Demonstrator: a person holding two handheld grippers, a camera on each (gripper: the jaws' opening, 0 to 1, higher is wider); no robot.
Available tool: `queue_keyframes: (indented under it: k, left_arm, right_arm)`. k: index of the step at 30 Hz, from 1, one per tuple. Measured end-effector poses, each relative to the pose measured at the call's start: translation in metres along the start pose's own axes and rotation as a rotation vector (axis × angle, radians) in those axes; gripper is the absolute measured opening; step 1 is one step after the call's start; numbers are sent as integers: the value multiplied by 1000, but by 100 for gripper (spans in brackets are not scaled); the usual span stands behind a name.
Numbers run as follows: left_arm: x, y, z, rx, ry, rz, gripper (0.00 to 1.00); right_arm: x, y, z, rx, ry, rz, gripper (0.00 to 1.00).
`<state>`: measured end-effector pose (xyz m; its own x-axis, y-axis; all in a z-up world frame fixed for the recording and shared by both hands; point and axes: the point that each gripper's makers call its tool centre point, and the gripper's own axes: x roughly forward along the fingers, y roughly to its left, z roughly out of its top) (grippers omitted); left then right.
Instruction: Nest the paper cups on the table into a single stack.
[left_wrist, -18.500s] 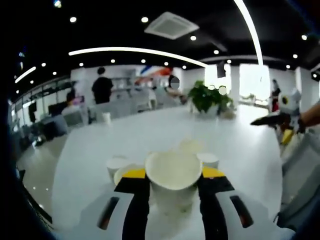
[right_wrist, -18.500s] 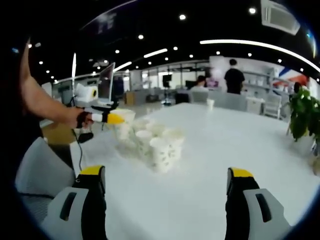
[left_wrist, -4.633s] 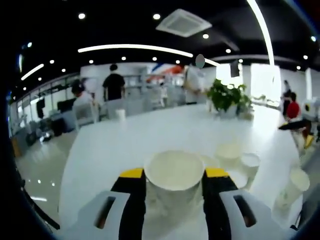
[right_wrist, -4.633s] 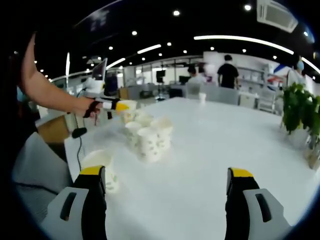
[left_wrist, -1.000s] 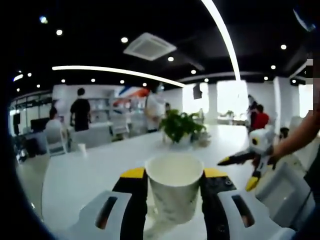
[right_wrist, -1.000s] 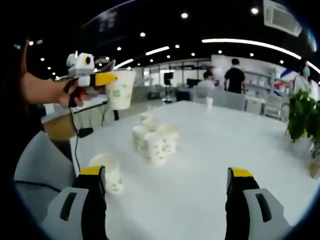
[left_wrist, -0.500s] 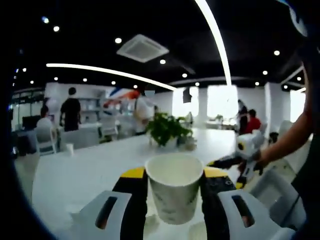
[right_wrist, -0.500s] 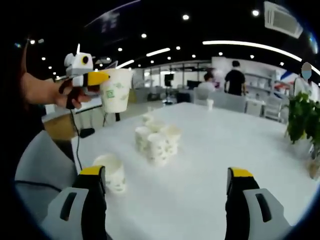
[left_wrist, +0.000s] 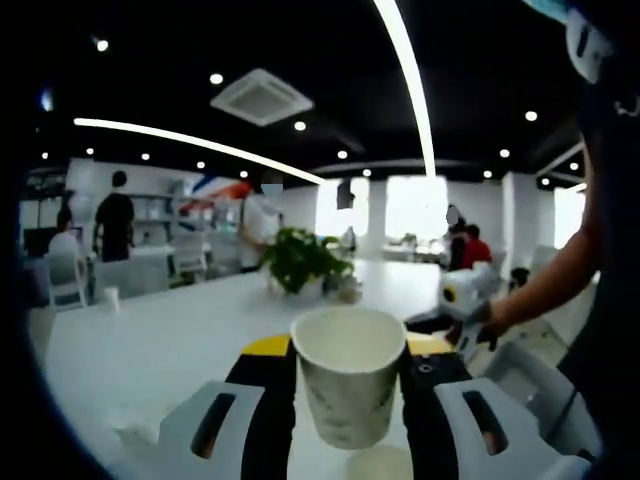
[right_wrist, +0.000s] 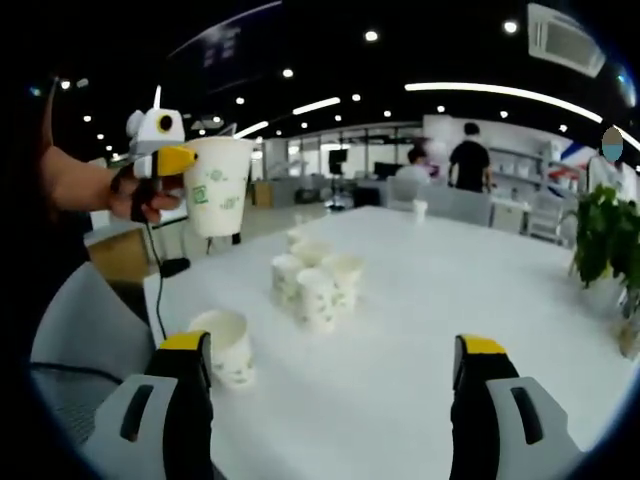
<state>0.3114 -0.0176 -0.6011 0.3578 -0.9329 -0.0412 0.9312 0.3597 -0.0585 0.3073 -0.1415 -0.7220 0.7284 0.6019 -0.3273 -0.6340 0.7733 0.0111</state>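
Observation:
My left gripper (left_wrist: 348, 350) is shut on a white paper cup (left_wrist: 350, 400) with green print, held upright in the air. In the right gripper view the same left gripper (right_wrist: 160, 162) holds that cup (right_wrist: 218, 185) high at the left, above the table. Under it a lone cup (right_wrist: 228, 347) stands by the near edge, and its rim (left_wrist: 380, 466) peeks up below the held cup. A tight cluster of several cups (right_wrist: 315, 282) stands mid-table. My right gripper (right_wrist: 333, 346) is open with nothing between its jaws; it also shows as the right gripper (left_wrist: 468, 300) held in a hand.
The white table (right_wrist: 470, 290) stretches far back, with a potted plant (right_wrist: 603, 232) at the right and a small far cup (right_wrist: 420, 208). A grey chair (right_wrist: 75, 330) sits at the near left. People stand in the background.
My left gripper has turned right with its cup, and in the right gripper view it has drifted slightly left, above the lone cup. The right gripper has stayed open and still.

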Motion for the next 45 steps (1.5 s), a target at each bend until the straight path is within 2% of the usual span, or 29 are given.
queue_keyframes:
  k: [6,8,13,24,28,30,45]
  left_arm:
    - [3,-11,-2,-1,14,-44,38]
    - [4,-18,-1,-5,10,-77,38]
    - [5,-23,-1,4,17,-104,38]
    - [6,-23,-3,2,15,-113,38]
    - [6,-26,-1,-10,-7,-121,37]
    - [5,-26,-2,14,-15,-118,37]
    - [8,-25,-29,21,16,-124,37]
  right_arm:
    - [-1,-1,0,2,-1,-2,100]
    - [-1,-2,-1,2,-1,-3,100]
    - [-1,-1,-1,4,1,-4,100]
    - [-2,-3,-3,6,6,-5,100]
    - [-3,-3,-4,5,10,-5,100]
    - [-3,-4,-4,7,10,-4,100]
    - [-4,-4,-8,11,22,-5,100]
